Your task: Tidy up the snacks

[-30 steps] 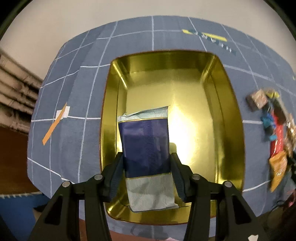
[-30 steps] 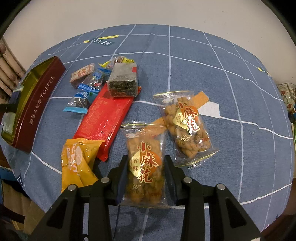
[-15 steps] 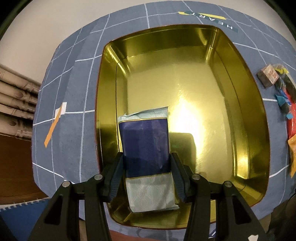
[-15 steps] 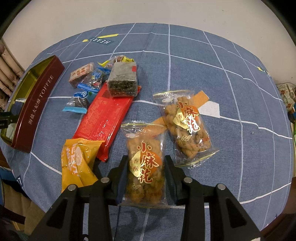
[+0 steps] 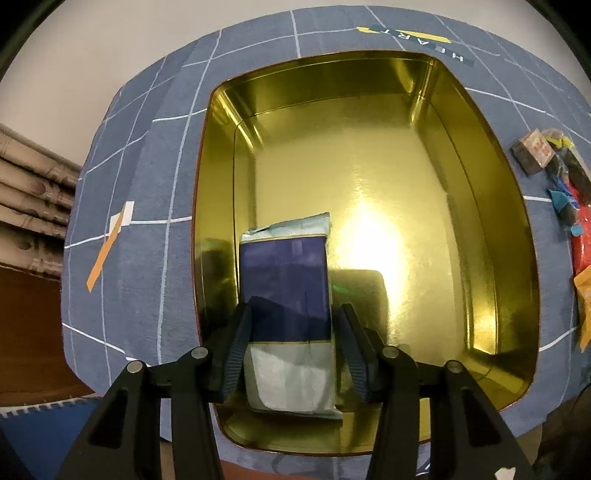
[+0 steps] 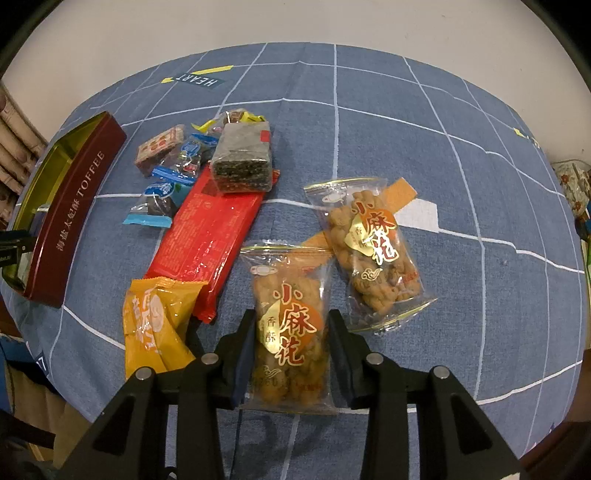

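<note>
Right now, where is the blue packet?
In the left wrist view, the blue packet sits between the left gripper's fingers, low inside the gold tin, near its left wall.

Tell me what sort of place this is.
Probably a room in a home, not a shop or lab. A table under a blue grid-patterned cloth carries loose packaged snacks and an open gold-lined toffee tin, and a plain pale wall stands behind it.

Left gripper (image 5: 291, 332) reaching forward and downward, fingers (image 5: 239, 343) closed against the sides of a blue-and-pale packet (image 5: 286, 295); packet upright between them. Right gripper (image 6: 291, 343) low and near, fingers (image 6: 245, 347) flanking a twist-snack bag (image 6: 290, 325); contact not certain.
</note>
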The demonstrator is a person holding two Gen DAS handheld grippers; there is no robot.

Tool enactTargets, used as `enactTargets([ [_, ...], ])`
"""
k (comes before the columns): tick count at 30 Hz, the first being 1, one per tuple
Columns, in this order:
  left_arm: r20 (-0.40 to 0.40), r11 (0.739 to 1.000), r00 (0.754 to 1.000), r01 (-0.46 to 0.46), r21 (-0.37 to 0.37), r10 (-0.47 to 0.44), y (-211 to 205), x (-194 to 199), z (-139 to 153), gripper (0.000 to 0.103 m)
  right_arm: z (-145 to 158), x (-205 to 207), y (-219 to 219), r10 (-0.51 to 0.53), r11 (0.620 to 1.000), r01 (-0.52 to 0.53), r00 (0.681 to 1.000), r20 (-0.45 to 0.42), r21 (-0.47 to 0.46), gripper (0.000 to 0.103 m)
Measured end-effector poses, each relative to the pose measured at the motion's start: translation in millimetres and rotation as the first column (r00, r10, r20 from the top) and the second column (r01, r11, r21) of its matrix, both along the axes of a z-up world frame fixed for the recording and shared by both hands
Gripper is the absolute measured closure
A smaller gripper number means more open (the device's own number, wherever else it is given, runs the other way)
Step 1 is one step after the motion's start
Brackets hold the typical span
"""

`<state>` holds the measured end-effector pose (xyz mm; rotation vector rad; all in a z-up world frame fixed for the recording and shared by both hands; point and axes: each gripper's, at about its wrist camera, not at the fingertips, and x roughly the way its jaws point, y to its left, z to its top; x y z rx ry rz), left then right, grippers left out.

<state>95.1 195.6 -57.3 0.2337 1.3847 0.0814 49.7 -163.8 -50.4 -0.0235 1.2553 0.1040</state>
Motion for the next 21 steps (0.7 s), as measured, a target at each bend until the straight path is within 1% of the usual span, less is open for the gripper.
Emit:
enactTargets([
  [3,0.008,1.000,1.000,-0.013,-0.027,0.013,1.9,-1.5,2.8,0.056,-0.4,0.0,0.4,-0.004,1.000,0.004,1.000,0.000,-0.001,0.065],
  [7,0.038,0.997,0.999,-0.035,-0.068,0.037,3.2,-5.0,10.7,0.050,0.1,-0.6,-0.9,-0.022,1.000,0.022,1.000,-0.001,0.013,0.066],
  [9,0.069,0.994,0.996,-0.050,-0.093,0.057,3.9,-8.6,17.6,0.049,1.2,-1.0,-2.5,-0.032,0.999,0.032,0.999,0.000,0.014,0.066],
  [11,0.103,0.990,0.991,-0.074,-0.121,0.086,6.4,-11.4,25.0,0.043,4.2,-1.4,-3.2,-0.037,0.999,0.037,0.999,0.006,0.014,0.066],
  [13,0.164,0.982,0.976,-0.118,-0.147,0.141,10.9,-16.6,36.7,0.041,9.5,-1.8,-3.5,-0.039,0.999,0.039,0.999,0.020,0.012,0.066],
  [18,0.269,0.965,0.936,-0.176,-0.194,0.225,20.8,-28.8,58.8,0.034,28.6,-1.3,-0.6,-0.038,0.999,0.037,0.997,0.060,0.006,0.066],
  [21,0.316,0.964,0.916,-0.199,-0.176,0.247,22.5,-38.3,67.0,0.032,41.4,1.3,7.0,-0.023,1.000,0.022,0.996,0.091,0.008,0.066],
])
